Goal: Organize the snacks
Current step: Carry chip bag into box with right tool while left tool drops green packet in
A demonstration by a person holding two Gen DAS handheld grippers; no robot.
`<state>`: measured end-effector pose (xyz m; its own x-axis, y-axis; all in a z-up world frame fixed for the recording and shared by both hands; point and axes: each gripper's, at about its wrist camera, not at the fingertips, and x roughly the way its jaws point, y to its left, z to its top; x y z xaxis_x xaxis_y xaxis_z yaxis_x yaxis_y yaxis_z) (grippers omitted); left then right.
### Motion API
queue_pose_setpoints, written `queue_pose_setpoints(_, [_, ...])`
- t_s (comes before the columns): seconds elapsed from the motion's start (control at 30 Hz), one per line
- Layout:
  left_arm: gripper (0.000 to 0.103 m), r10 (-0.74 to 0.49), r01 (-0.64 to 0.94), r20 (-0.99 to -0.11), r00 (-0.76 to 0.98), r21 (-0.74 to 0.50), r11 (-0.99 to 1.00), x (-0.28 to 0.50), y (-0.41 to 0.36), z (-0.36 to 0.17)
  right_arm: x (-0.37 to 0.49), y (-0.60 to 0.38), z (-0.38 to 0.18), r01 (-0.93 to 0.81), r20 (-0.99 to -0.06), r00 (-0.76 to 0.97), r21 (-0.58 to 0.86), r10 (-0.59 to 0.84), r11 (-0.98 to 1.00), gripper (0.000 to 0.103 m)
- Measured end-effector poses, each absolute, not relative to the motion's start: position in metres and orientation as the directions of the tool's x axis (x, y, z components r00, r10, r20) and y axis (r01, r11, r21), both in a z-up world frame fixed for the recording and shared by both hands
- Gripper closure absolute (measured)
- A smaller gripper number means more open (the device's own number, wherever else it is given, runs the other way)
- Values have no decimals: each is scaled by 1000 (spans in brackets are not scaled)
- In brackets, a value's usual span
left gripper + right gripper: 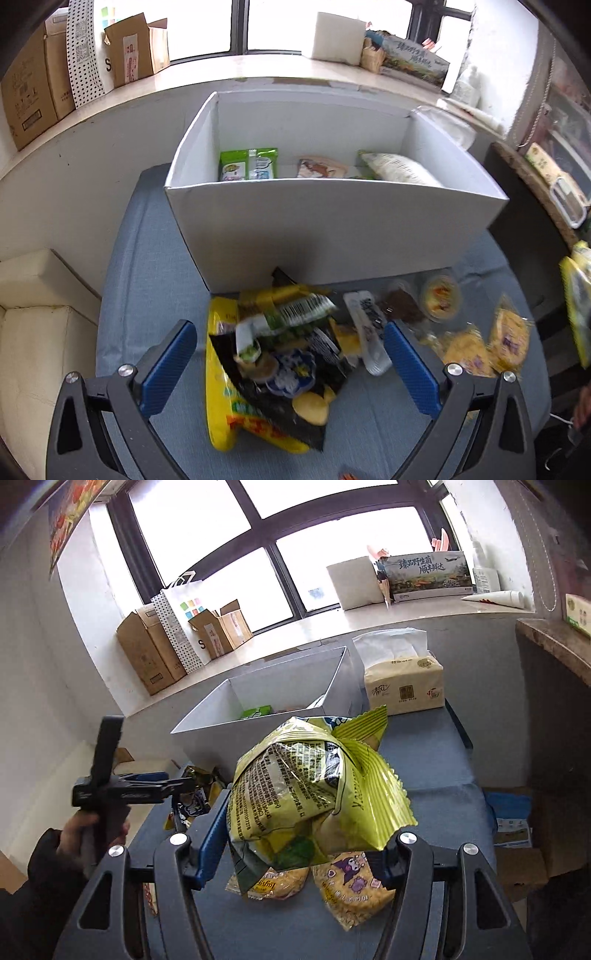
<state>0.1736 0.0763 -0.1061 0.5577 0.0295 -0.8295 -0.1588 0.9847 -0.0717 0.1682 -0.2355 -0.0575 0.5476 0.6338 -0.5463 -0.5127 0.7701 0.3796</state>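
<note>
My right gripper (303,823) is shut on a crumpled yellow-green chip bag (314,786) and holds it in the air above the blue table top. Under it lie two yellow snack packets (351,886). In front stands a white open box (332,229) with a green packet (248,164), a brownish packet (321,166) and a white-green bag (399,168) inside. My left gripper (288,328) is open and hovers over a heap of snacks (280,354) just in front of the box. The heap includes a big yellow bag (221,413). Nothing is held between its blue pads.
A tissue pack (402,686) stands to the right of the box. Cardboard boxes (155,657) line the windowsill. A dark cabinet (524,206) borders the table on the right, a cream seat (33,332) on the left. More yellow packets (506,339) and small cups (441,299) lie right of the heap.
</note>
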Motion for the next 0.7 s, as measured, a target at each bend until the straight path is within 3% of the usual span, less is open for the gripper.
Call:
queue_pose_setpoints(0.1, [4, 62, -161, -838, 542, -31, 986, 185, 76, -114, 160, -236, -58, -516, -554, 554, 358, 622, 778, 35])
queue_pose_setpoints(0.2, [47, 71, -173, -848, 525, -25, 985, 188, 79, -120, 160, -235, -61, -515, -570, 550, 344, 610, 785, 35])
queue_pose_setpoints(0.7, [51, -11, -183, -757, 654, -172, 968, 103, 72, -77, 146, -215, -67, -558, -590, 491, 351, 641, 752, 35])
